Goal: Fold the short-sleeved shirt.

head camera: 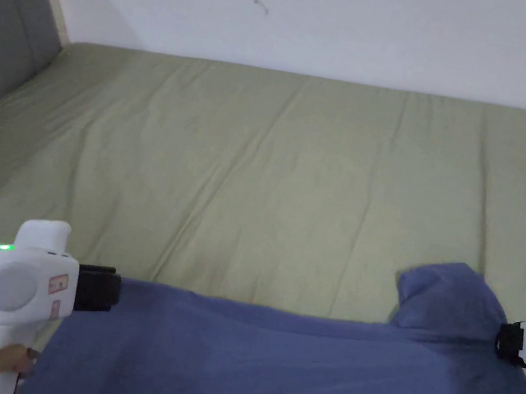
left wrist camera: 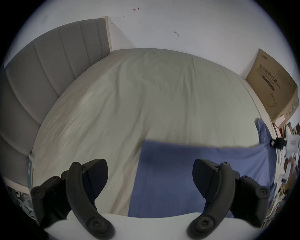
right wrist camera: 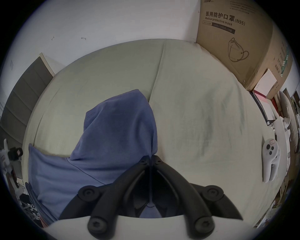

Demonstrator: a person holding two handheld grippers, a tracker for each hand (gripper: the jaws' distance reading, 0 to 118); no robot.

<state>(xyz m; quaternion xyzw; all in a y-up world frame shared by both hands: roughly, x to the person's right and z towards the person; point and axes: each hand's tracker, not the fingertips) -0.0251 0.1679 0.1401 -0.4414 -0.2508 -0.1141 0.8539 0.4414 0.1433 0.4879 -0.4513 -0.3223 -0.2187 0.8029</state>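
Note:
A blue short-sleeved shirt [head camera: 265, 370] lies spread across the near part of the green bed [head camera: 261, 163], its far edge pulled straight and one sleeve [head camera: 446, 292] sticking up toward the wall. My left gripper [head camera: 114, 291] sits at the shirt's left corner. In the left gripper view it [left wrist camera: 150, 177] is open wide, with the shirt [left wrist camera: 178, 170] under and between its jaws. My right gripper [head camera: 500, 341] is at the sleeve's base. In the right gripper view it [right wrist camera: 151, 157] is shut on the shirt [right wrist camera: 113, 129], with fabric bunched at its tips.
A grey padded headboard [left wrist camera: 48, 73] stands along the bed's left side and a white wall behind it. A large cardboard box [right wrist camera: 235, 40] stands at the bed's right end. A white hand-held device [right wrist camera: 270, 160] lies on the sheet at the right.

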